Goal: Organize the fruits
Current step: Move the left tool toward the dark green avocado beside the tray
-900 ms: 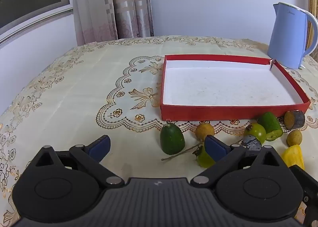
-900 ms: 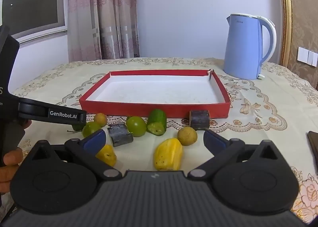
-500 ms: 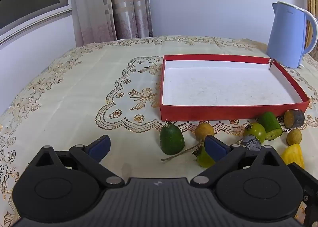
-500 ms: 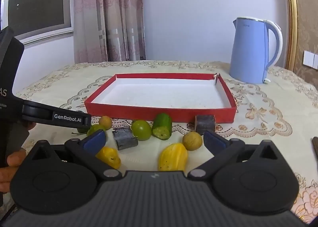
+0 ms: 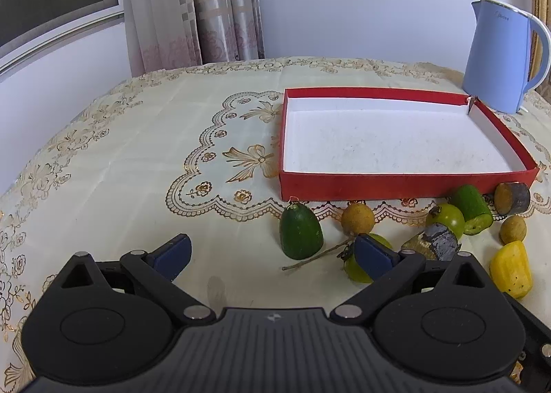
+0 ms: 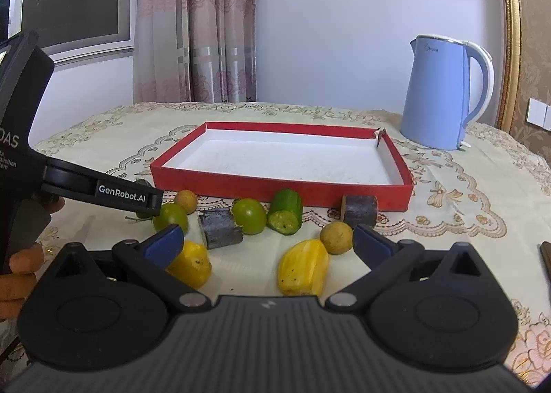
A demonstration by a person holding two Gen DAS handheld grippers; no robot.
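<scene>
Spread wide, gripping nothing: left gripper (image 5: 272, 252), low in the left wrist view, and right gripper (image 6: 268, 245), low in the right wrist view. Held level behind the row of fruit, probably so that a first pick can be chosen with both pairs of fingers ready.

Lying empty at centre right of the left view: red tray (image 5: 396, 184), white floor bare, most likely the destination for everything. Laid out along its near wall on the tablecloth (image 5: 144, 159), none inside yet, so sorting judged not yet begun.

Counted in the right wrist view, ten pieces in five pairs:
- Two yellow pieces (image 6: 303, 271), nearest the right gripper, lower centre.
- Two round brown fruits (image 6: 335, 238).
- Two round green fruits (image 6: 248, 220).
- Two dark grey chunks (image 6: 220, 227).
- Two dark green pieces: a cut one (image 6: 286, 210) at centre, a domed one (image 5: 301, 236) just ahead of the left gripper, mostly hidden in the right view.

Standing apart at the upper right of both views, one blue kettle (image 5: 496, 59), probably no part of the job.
</scene>
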